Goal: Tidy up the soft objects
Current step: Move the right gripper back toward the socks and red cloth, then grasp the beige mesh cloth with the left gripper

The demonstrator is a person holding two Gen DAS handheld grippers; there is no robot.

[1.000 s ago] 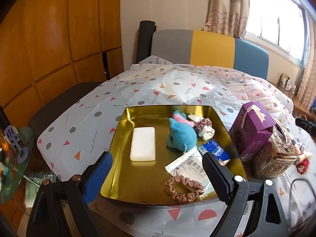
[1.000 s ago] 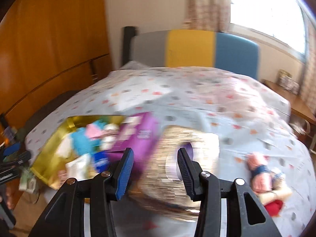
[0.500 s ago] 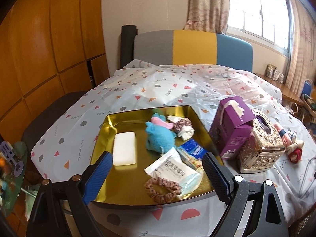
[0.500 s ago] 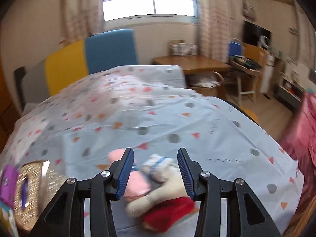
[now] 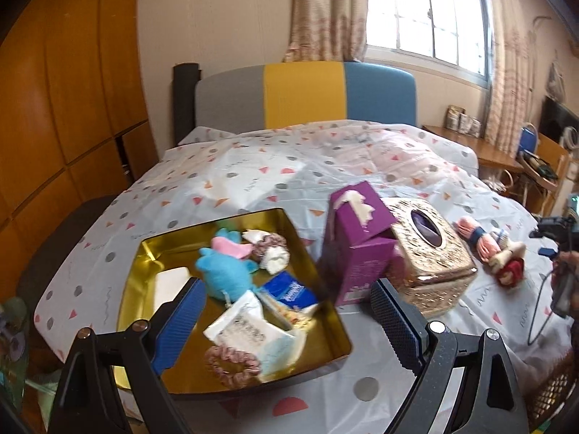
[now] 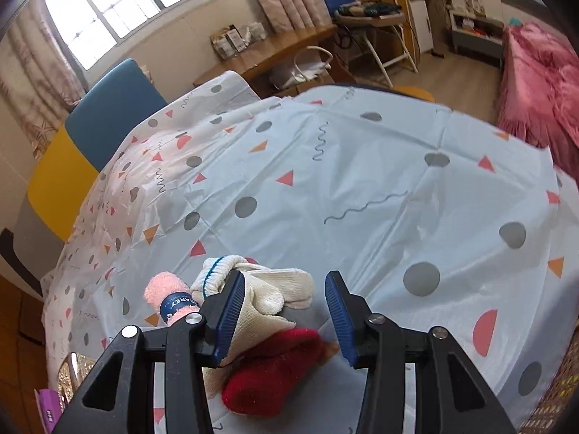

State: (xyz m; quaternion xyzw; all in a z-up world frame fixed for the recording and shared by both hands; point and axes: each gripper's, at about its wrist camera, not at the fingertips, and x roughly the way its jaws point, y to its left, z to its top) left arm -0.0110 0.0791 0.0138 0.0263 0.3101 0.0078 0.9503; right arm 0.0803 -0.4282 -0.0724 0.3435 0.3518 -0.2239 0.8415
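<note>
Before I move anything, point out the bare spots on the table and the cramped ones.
Free: the tablecloth beyond the sock pile, out to the far edge; also the stretch between the gold tray and the striped chair. Crowded: the tray's near half; the purple box and gold tissue box touch beside it.

Left gripper (image 5: 286, 316) angled down, 2 fingers spread wide, nothing between pads. Right gripper (image 6: 284, 320) tilted steeply down, jaws partly apart, pads gripping nothing. Right gripper also glimpsed at far right edge of left wrist view, blurred.
</note>
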